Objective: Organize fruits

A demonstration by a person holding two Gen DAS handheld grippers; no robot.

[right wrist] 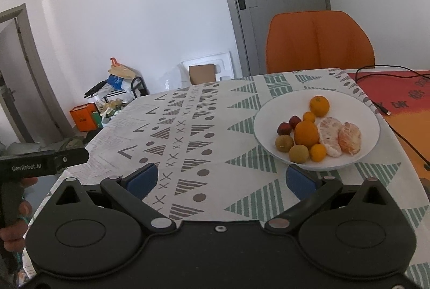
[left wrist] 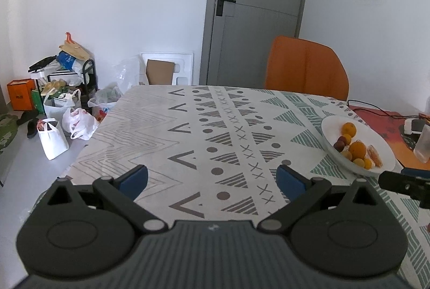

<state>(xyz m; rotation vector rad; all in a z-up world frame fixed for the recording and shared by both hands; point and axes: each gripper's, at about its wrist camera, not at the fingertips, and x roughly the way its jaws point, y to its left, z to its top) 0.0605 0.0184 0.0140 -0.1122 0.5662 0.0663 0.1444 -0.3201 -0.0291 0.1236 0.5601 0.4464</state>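
Note:
A white plate (right wrist: 268, 133) sits on the patterned tablecloth, holding oranges (right wrist: 306, 133), small kumquats, dark red plums (right wrist: 284, 128), greenish-brown round fruits (right wrist: 284, 143) and peeled citrus pieces (right wrist: 330, 136). In the left wrist view the plate (left wrist: 381, 144) lies at the right. My left gripper (left wrist: 212, 179) is open and empty over the cloth, left of the plate. My right gripper (right wrist: 221, 179) is open and empty, its right finger (right wrist: 299, 180) just before the plate's near rim.
An orange chair (right wrist: 319, 39) stands behind the table. A red mat (right wrist: 397, 98) with a black cable lies at the right. Bags and boxes (left wrist: 59, 106) clutter the floor at the left. A grey door (left wrist: 255, 12) is behind.

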